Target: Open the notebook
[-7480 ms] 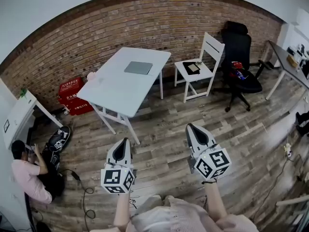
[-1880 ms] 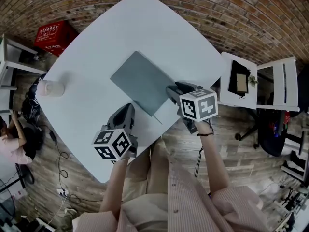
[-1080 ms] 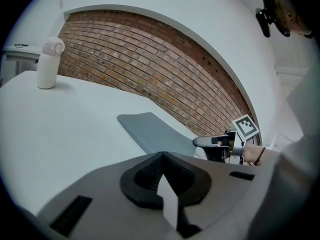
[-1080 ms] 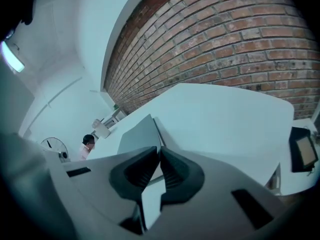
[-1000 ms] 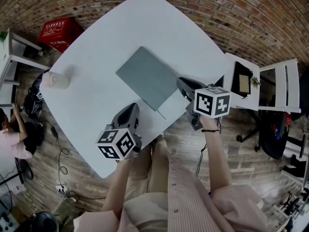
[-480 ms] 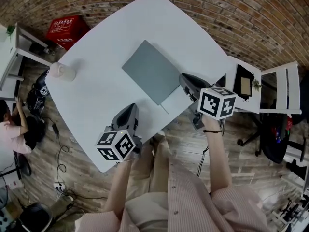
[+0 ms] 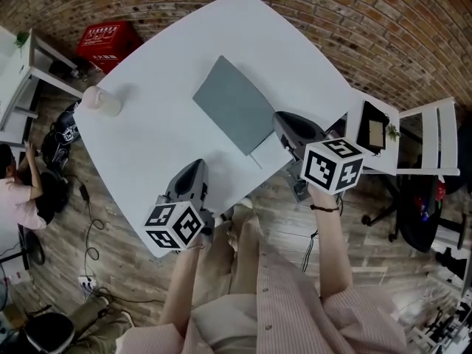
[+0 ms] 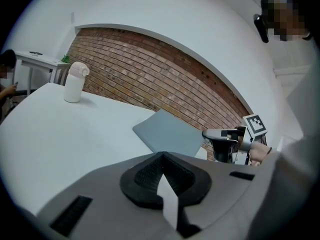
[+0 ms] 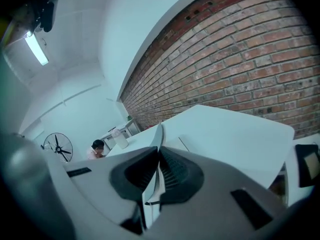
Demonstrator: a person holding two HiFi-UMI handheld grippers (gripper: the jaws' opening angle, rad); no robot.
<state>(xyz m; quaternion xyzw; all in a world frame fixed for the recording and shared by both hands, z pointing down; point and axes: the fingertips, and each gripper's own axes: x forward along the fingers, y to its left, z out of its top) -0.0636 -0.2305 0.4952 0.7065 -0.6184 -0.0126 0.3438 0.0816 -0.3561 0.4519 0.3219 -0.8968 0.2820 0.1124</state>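
The grey notebook [image 7: 234, 103] lies on the white table [image 7: 177, 57]. Its cover is raised at the near right edge, and a white page [image 7: 267, 155] shows beneath. My right gripper [image 7: 280, 120] is shut on that cover edge; in the right gripper view the thin cover [image 9: 159, 133] runs between the pads of the right gripper [image 9: 159, 153]. My left gripper [image 7: 193, 167] hovers over the table's near edge, left of the notebook, shut and holding nothing. The left gripper view shows the left gripper [image 8: 161, 156], the notebook [image 8: 170, 133] beyond it, and the right gripper [image 8: 222, 134] at the notebook's right.
A white bottle [image 7: 101, 102] stands near the table's left corner. A red crate [image 7: 108, 40] sits on the floor beyond it. A white chair [image 7: 383, 133] carrying small items stands to the right. A person [image 7: 18, 190] crouches at the far left.
My right gripper has risen with the cover edge, so the cover stands higher and more white page shows. My left gripper has drifted a little toward the near table edge.
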